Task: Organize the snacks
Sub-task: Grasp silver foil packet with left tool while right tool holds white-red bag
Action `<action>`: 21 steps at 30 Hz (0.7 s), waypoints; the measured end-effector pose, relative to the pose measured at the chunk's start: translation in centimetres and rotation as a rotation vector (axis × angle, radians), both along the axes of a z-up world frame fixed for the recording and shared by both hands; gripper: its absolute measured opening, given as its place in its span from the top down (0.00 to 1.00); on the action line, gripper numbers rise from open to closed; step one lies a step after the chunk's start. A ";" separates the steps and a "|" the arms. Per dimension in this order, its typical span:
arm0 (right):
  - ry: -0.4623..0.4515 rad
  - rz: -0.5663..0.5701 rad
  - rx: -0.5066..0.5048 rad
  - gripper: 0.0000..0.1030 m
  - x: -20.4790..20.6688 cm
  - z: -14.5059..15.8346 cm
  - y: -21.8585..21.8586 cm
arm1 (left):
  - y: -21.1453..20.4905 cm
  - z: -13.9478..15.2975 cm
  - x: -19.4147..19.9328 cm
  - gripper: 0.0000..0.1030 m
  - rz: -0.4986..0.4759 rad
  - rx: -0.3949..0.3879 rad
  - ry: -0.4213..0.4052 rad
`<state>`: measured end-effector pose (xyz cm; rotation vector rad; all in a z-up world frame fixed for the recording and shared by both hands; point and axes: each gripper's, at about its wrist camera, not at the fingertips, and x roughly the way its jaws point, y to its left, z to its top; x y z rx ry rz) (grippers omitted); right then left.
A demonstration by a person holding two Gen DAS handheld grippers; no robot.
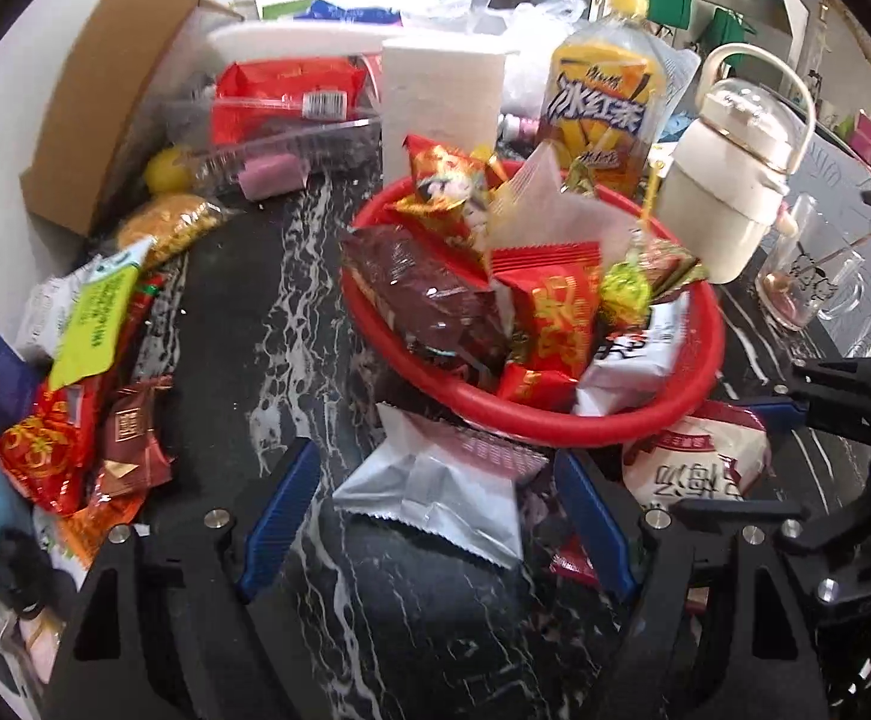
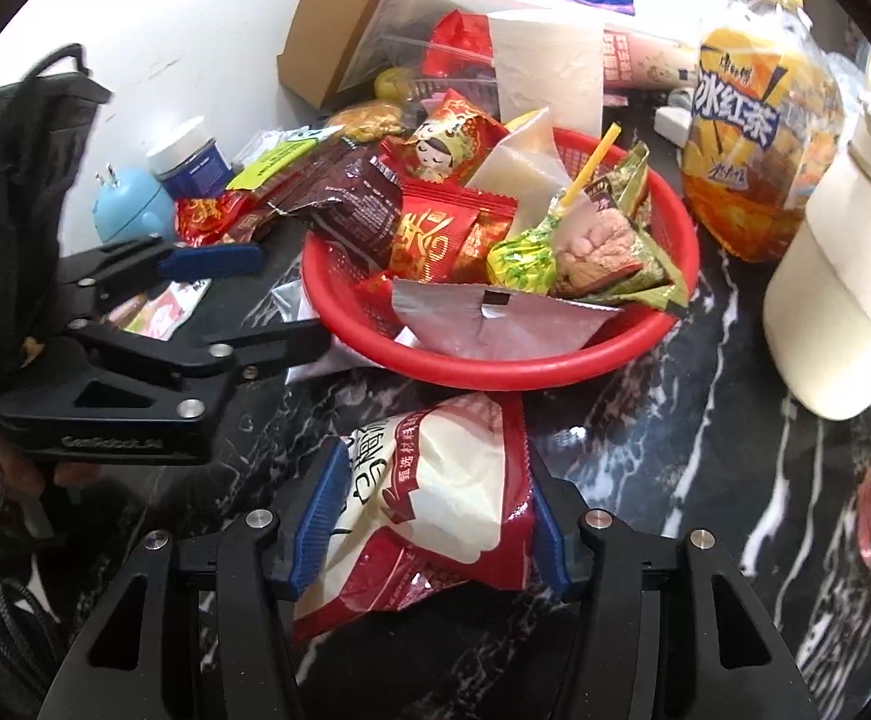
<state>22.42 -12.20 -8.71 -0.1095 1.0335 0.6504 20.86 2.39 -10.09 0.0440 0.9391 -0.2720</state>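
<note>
A red basket (image 1: 555, 426) (image 2: 495, 372) heaped with wrapped snacks stands on the black marble counter. A silver packet (image 1: 435, 492) lies in front of it, partly under its rim. My left gripper (image 1: 435, 516) (image 2: 291, 297) is open, its blue pads on either side of that packet and clear of it. To the right, my right gripper (image 2: 435, 525) (image 1: 720, 456) is shut on a red-and-white snack bag (image 2: 453, 480) (image 1: 693, 468), with both pads against its crumpled sides, just in front of the basket.
Behind the basket stand a paper roll (image 1: 441, 96), an iced-tea bottle (image 1: 603, 102) and a cream pot (image 1: 729, 180); a glass mug (image 1: 807, 276) is at the right. Loose snacks (image 1: 75, 390) pile up at the left below a cardboard box (image 1: 105, 90).
</note>
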 end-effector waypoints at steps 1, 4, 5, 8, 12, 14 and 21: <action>0.004 -0.003 0.007 0.46 0.1 -0.1 0.0 | 0.0 -0.2 0.2 0.22 -0.004 -0.004 0.004; 0.015 -0.003 0.023 0.46 0.3 -0.3 0.0 | -0.1 -1.2 0.7 0.22 -0.022 -0.003 0.026; 0.015 -0.002 0.027 0.46 0.3 -0.3 0.0 | -0.1 -1.5 0.8 0.22 -0.028 -0.007 0.040; 0.011 0.002 0.028 0.46 0.3 -0.2 0.0 | -0.2 -2.3 1.1 0.23 -0.054 -0.040 0.078; 0.005 0.001 0.028 0.46 0.2 -0.3 0.0 | -0.9 -2.6 0.6 0.22 -0.066 0.010 0.047; 0.004 0.000 0.029 0.46 0.2 -0.3 -0.1 | -0.8 -2.7 0.3 0.26 -0.056 0.006 0.028; -0.005 -0.011 0.024 0.46 -0.3 -0.3 -0.2 | -0.7 -2.5 -1.6 0.45 -0.041 0.023 0.002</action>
